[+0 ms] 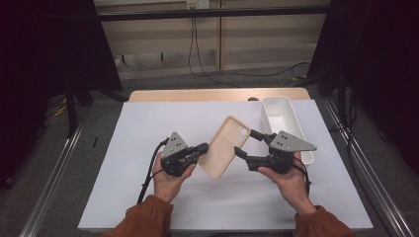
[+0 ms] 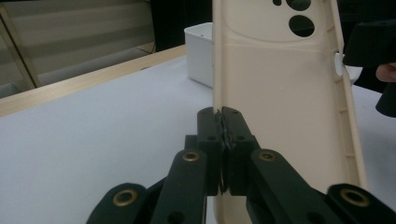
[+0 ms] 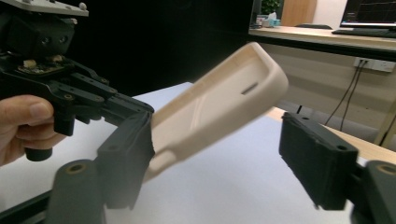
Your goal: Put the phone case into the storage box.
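At frame centre in the high view, the left gripper (image 1: 200,150) pinches the beige soft plastic phone case (image 1: 224,146) by its edge above the white-covered counter (image 1: 138,133). The right gripper (image 1: 249,145) straddles it, jaws spread. A handover seems underway; next, the right jaws must close squarely.

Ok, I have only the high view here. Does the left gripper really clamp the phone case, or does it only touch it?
Observer: It clamps it. In the left gripper view, the left gripper is shut on the side rim of the beige phone case.
Operator: And the right gripper?
Observer: Open. In the right gripper view, the right gripper has the case's end between its fingers, and one of them stands clearly apart from the case.
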Demonstrator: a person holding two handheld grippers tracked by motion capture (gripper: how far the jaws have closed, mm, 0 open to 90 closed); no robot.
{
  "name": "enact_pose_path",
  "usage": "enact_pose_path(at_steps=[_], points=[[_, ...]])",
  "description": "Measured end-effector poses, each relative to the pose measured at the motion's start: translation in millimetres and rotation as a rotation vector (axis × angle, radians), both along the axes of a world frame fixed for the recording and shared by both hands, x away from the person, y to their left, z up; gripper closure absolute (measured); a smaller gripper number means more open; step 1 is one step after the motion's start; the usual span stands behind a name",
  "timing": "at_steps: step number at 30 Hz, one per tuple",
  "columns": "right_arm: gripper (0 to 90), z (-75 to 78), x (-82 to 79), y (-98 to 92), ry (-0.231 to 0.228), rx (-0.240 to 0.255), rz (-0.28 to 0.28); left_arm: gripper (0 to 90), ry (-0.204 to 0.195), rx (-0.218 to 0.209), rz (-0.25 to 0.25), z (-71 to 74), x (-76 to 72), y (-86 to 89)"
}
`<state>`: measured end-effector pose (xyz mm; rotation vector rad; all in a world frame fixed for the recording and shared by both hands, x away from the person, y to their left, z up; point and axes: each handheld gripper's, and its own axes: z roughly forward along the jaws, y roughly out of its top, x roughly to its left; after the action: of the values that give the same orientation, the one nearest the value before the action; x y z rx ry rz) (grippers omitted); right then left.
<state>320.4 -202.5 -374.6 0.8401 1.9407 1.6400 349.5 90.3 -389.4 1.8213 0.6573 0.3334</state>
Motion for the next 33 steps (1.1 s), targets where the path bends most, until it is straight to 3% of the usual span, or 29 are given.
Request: enact_pose_path(at_steps=[4, 5, 14, 18, 21, 33], points=[[36.3, -0.6, 1.0, 1.7, 0.009, 0.001, 0.006, 87.7, -0.004, 0.005, -0.011, -0.1, -1.3, -2.0], [43.5, -1.5, 1.3, 2.2, 0.01, -0.007, 0.009, 87.7, -0.011, 0.008, -0.006, -0.3, -2.3, -2.9], [56.1, -3.3, 3.0, -0.7, 0.031, 0.01, -0.003, 87.5, -0.017, 0.016, -0.014, -1.3, -5.0, -5.7], [59.0, -4.1, 3.3, -1.0, 0.036, 0.01, -0.003, 87.4, -0.011, 0.039, -0.013, -4.3, -5.2, -7.8], [65.0, -5.7, 3.8, -0.8, 0.04, 0.007, 0.015, 87.3, -0.001, 0.056, -0.013, -9.8, -3.7, -9.7], [75.1, -5.5, 2.9, 1.3, 0.036, 0.031, 0.048, 87.0, 0.011, 0.083, -0.01, -14.7, -3.3, -12.6]])
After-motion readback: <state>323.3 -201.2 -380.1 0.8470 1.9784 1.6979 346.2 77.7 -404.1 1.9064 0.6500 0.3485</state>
